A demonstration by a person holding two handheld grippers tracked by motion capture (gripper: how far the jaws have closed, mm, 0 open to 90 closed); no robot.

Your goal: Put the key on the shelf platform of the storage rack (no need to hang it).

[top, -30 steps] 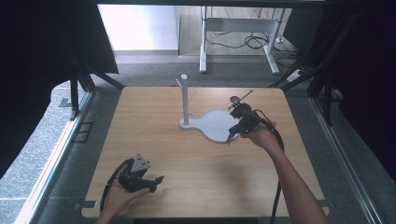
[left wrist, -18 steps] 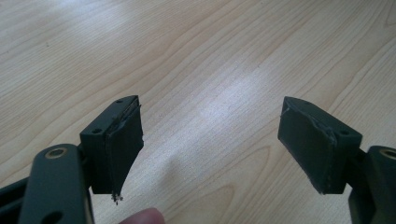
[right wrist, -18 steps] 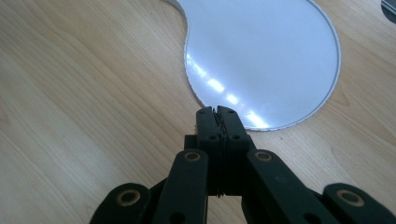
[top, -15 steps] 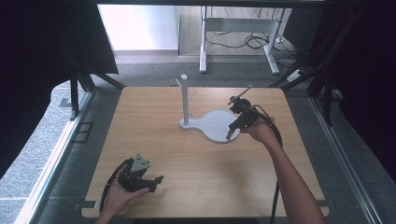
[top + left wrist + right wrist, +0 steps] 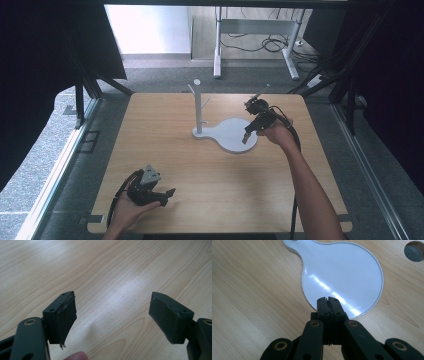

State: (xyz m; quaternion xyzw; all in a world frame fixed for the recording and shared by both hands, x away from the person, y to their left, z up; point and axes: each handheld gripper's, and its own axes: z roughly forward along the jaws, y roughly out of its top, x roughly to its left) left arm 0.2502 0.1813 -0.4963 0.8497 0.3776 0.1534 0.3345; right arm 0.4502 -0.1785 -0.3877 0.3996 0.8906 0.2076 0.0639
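Observation:
A white stand has a thin upright post [image 5: 198, 107] with short pegs and a flat round base plate [image 5: 227, 134] in the middle of the wooden table. My right gripper [image 5: 245, 137] hangs over the plate's right edge, pointing down, with its jaws shut and nothing between them. In the right gripper view the closed tips [image 5: 328, 299] sit just above the plate's [image 5: 342, 272] near rim. My left gripper [image 5: 168, 193] rests near the table's front left corner. Its jaws [image 5: 112, 315] stand wide open over bare wood with nothing between them.
The wooden table [image 5: 165, 135] has a dark frame on both sides. A small round grey disc [image 5: 414, 248] lies flush in the tabletop beyond the plate. A desk frame and cables [image 5: 260, 45] stand on the floor behind the table.
My right hand has drifted a little toward the far side, its shut jaws staying over the plate's right edge. The left gripper has not moved.

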